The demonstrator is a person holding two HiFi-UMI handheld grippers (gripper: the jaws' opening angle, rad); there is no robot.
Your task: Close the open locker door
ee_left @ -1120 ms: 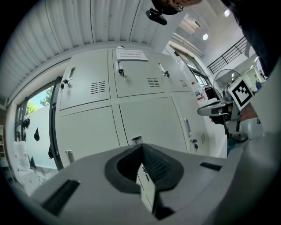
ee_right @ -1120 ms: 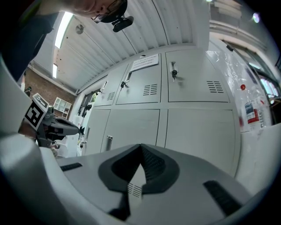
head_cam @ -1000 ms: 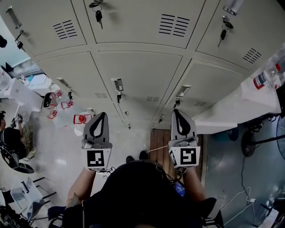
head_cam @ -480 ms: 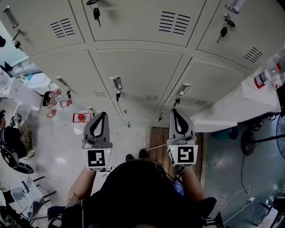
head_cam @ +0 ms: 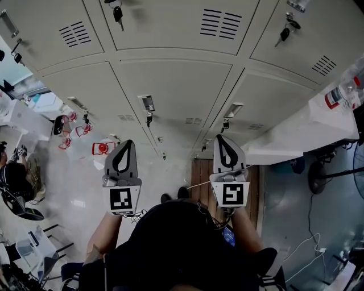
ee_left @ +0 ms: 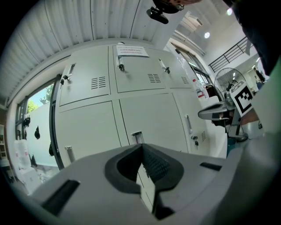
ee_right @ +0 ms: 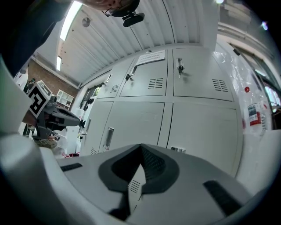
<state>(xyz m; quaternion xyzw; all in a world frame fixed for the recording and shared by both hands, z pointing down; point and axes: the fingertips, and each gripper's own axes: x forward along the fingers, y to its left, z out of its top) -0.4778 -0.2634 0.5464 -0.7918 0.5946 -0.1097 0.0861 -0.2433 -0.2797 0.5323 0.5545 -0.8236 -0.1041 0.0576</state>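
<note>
A bank of grey metal lockers (head_cam: 176,85) fills the head view ahead, with recessed handles (head_cam: 148,103) and hanging keys (head_cam: 118,12). Every door I can see lies flush with its frame; no door standing open shows in any view. My left gripper (head_cam: 127,142) (ee_left: 141,145) and right gripper (head_cam: 220,136) (ee_right: 141,146) are held side by side in front of me. Both point at the lockers, well short of them, shut with nothing between the pads. The right gripper (ee_left: 219,113) shows in the left gripper view, and the left gripper (ee_right: 57,116) in the right gripper view.
A white counter (head_cam: 301,136) with bottles (head_cam: 341,94) juts out at the right, and a fan stand (head_cam: 318,176) sits below it. Red items (head_cam: 102,149) lie on the floor at the left. A seated person (head_cam: 14,176) is at the far left.
Both grippers have drifted slightly up and toward the lockers, the right one also a little to the left. Their jaws stay shut.
</note>
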